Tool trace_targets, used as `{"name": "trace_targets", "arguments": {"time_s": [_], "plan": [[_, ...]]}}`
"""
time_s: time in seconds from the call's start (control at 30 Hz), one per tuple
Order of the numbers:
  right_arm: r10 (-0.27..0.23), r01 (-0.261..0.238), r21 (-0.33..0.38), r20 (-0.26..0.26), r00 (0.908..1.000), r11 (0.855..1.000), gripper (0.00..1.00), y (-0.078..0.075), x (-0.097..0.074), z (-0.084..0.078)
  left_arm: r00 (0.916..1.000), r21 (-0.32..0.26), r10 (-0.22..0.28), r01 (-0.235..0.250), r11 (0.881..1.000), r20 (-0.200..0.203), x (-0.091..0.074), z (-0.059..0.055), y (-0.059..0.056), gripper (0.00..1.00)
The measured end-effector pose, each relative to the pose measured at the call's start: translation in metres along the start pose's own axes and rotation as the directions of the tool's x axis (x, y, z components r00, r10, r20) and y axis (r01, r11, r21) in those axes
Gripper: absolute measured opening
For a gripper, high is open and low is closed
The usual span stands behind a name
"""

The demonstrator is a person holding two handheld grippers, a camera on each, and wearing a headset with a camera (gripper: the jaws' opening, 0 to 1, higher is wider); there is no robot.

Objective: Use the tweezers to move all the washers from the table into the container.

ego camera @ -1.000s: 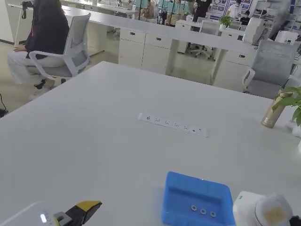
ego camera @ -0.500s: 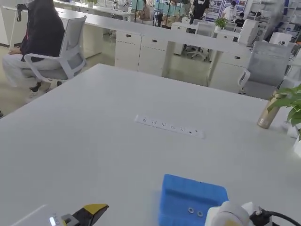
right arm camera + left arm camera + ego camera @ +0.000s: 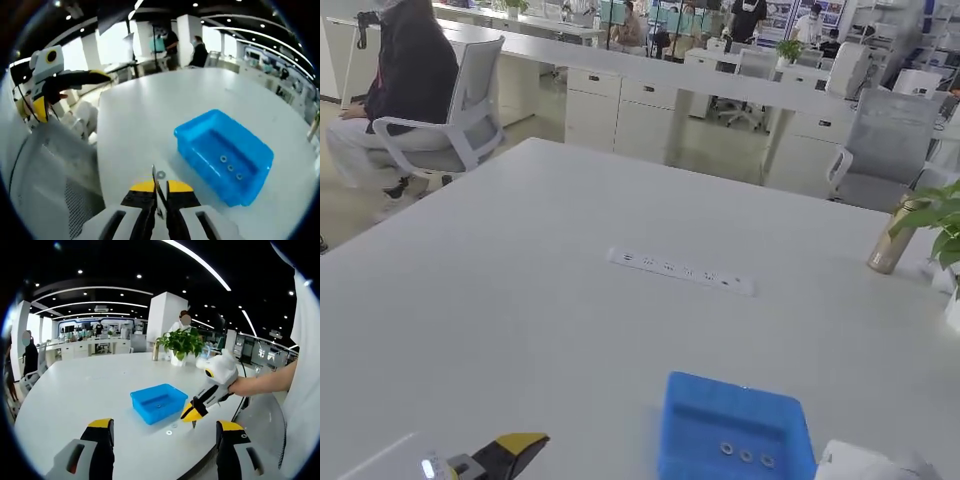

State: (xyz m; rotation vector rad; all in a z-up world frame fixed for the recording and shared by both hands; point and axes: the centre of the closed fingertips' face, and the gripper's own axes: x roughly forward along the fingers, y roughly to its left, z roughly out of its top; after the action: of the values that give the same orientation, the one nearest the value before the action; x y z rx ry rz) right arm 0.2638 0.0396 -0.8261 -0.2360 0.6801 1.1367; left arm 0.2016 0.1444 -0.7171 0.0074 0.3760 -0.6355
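Note:
A blue container [image 3: 735,425] stands near the table's front edge with three washers [image 3: 745,456] lying in it. In the right gripper view, my right gripper [image 3: 156,193] is shut on thin metal tweezers [image 3: 154,175]. Their tip hovers just short of a loose washer [image 3: 160,174] on the table, left of the container [image 3: 225,155]. The left gripper view shows my left gripper [image 3: 164,426] open and holding nothing, with two washers [image 3: 172,428] on the table below the right gripper [image 3: 210,392]. The left gripper's yellow tip [image 3: 515,450] sits at the bottom left.
A white power strip [image 3: 682,271] lies mid-table. A gold bottle [image 3: 890,240] and a potted plant [image 3: 938,225] stand at the right edge. A person sits on an office chair [image 3: 450,120] beyond the far left corner.
My right gripper came in over the container's right corner, then dropped back to the bottom right edge of the head view. The left gripper barely moved. The three washers in the container stay put.

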Motion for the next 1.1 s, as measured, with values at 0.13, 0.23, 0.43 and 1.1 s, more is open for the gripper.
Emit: {"name": "trace_targets", "arguments": {"time_s": [0.13, 0.23, 0.43, 1.1], "plan": [[0.004, -0.005, 0.007, 0.048, 0.9988, 1.000, 0.04, 0.004, -0.006, 0.000, 1.0000, 0.007, -0.004, 0.004, 1.000, 0.001, 0.000, 0.002, -0.002, 0.85], [0.003, -0.003, -0.016, 0.048, 0.9988, 1.000, 0.04, 0.004, -0.004, 0.000, 1.0000, 0.011, -0.009, 0.009, 1.000, -0.002, 0.001, 0.002, -0.003, 0.85], [-0.008, 0.008, 0.004, 0.064, 0.9979, 1.000, 0.05, 0.005, -0.007, -0.006, 0.9999, 0.032, -0.013, 0.013, 0.999, -0.010, 0.003, 0.003, -0.004, 0.86], [0.015, -0.009, -0.021, 0.270, 0.9629, 1.000, 0.01, 0.027, -0.030, 0.026, 0.9990, 0.040, -0.041, 0.041, 0.998, -0.018, 0.007, 0.002, -0.009, 0.83]]}}
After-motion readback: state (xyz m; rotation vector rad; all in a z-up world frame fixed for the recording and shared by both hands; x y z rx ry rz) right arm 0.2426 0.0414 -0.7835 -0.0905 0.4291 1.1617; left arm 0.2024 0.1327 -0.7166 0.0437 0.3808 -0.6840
